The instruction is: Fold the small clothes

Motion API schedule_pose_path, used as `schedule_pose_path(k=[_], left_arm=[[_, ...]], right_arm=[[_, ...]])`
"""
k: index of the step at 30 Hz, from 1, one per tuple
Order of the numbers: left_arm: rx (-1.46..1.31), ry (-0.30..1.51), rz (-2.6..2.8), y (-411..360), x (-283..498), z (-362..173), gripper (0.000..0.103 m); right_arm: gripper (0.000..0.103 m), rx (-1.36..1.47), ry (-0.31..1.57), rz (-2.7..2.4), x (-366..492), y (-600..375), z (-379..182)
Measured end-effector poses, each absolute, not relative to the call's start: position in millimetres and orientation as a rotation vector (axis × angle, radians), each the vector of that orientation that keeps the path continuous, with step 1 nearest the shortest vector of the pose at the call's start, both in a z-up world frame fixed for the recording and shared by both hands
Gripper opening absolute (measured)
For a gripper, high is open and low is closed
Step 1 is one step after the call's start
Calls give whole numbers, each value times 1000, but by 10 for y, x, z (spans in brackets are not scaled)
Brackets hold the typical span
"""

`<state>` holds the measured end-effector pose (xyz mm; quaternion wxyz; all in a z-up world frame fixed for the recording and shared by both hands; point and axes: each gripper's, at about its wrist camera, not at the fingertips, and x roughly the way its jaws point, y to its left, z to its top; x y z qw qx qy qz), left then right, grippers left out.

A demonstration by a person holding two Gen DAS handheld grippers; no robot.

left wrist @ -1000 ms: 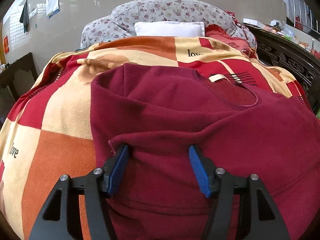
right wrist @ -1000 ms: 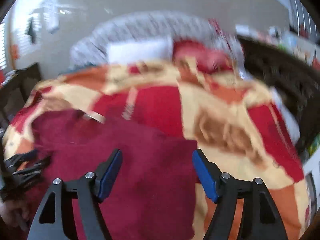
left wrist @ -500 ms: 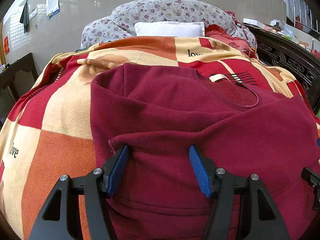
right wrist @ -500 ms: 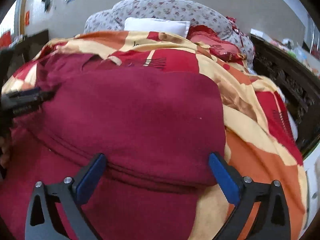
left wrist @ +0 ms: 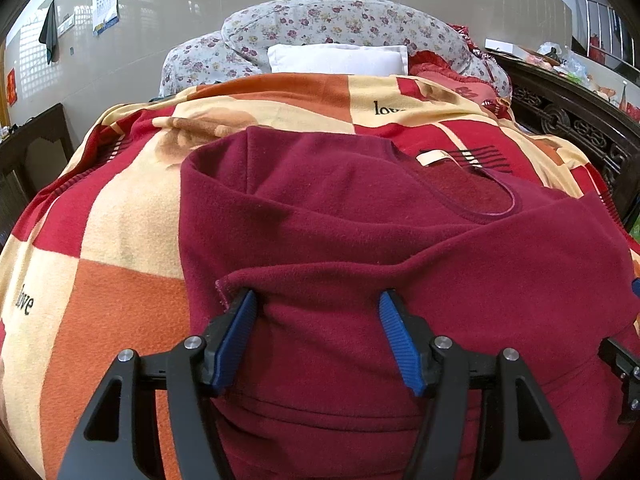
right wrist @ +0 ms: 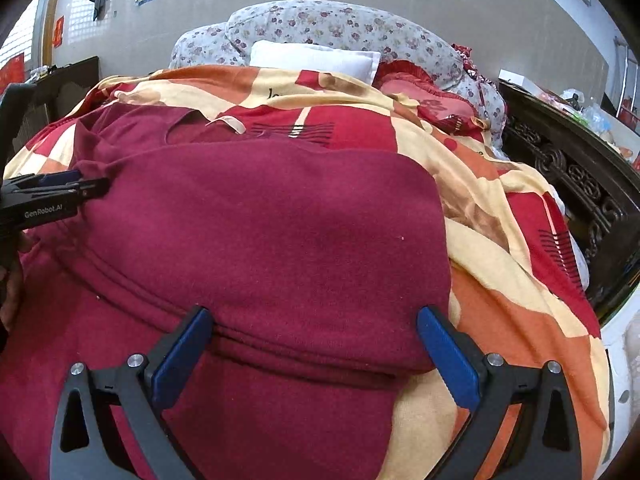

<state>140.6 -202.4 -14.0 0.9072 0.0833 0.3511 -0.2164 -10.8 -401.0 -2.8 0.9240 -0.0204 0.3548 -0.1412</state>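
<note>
Checkered blanket bears maroon garment, seemingly folded.

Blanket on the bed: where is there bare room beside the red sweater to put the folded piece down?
Left of the red sweater, the checked blanket lies bare out to its edge. Another free band runs between the collar and the white pillow. On the right, a bare strip reaches the carved bed frame. The middle is crowded.

Maroon fleece top part-folded on blanket.
</note>
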Motion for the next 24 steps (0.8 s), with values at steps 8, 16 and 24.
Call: schedule_pose_path(k=[8, 16, 24], left_arm=[[224, 729, -485, -2162, 1376, -136, 86], [250, 758, -531, -2236, 1379, -153, 103], [195, 762, -559, -1941, 1248, 212, 103]], right_arm=[[103, -45, 727, -294, -107, -4007, -35], [103, -43, 726, -292, -110, -4018, -35], [103, -48, 727, -296, -102, -3997, -27]])
